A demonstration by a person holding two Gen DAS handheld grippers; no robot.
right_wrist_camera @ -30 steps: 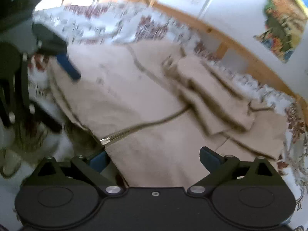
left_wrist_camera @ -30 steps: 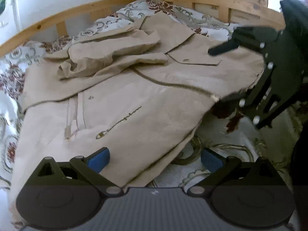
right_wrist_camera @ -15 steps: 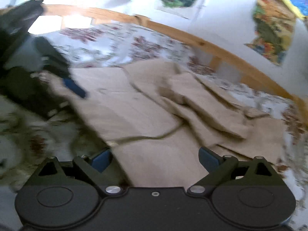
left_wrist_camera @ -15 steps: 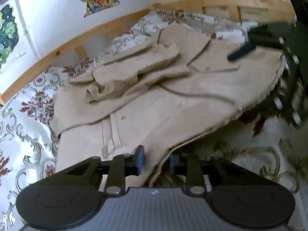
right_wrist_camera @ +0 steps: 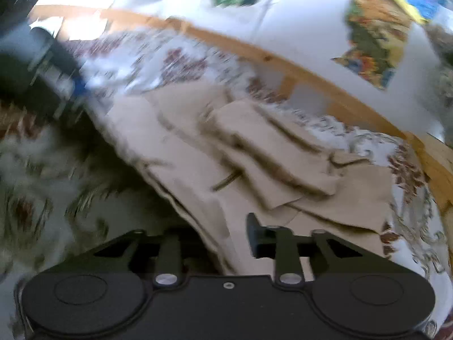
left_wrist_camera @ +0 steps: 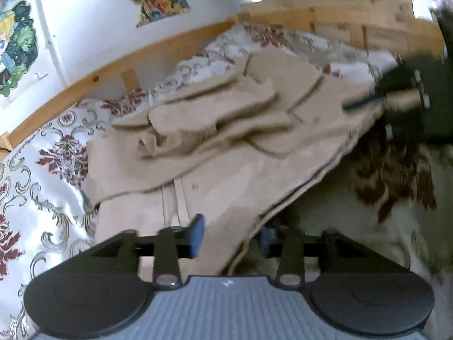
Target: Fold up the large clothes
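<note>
**Both grippers at the jacket's near edge, one parting, one closing**

The beige jacket (left_wrist_camera: 240, 153) lies spread across the floral bedspread (left_wrist_camera: 51, 153), its sleeves folded in over the chest, with the wooden bed rail (left_wrist_camera: 158, 53) and postered wall behind. Its near edge is lifted off the bedspread, and a dark shadow shows underneath in both views.

A second ago the left gripper (left_wrist_camera: 230, 236) stood wide over flat cloth. Half a second ago it had pinched in tight on the hem. Now its jaws are opening again, standing at a middling gap with the hem draped between the blue pads (left_wrist_camera: 196, 235). The left pad touches the cloth; the right pad sits half hidden under the fold, and whether it presses cannot be told through the blur.

The right gripper (right_wrist_camera: 226, 240) was wide in both earlier views, straddling the zipper edge. Now its jaws are closing to a narrow gap, with the jacket's edge running between the fingers (right_wrist_camera: 254, 238). The cloth bunches up there, and the grip looks made on the fabric.

The view has also shifted: more of the wall and posters (right_wrist_camera: 373, 34) shows than before, and the jacket's front edge sits higher in each frame. From the left wrist, the other gripper appears at upper right, blurred, at the jacket's far corner.
</note>
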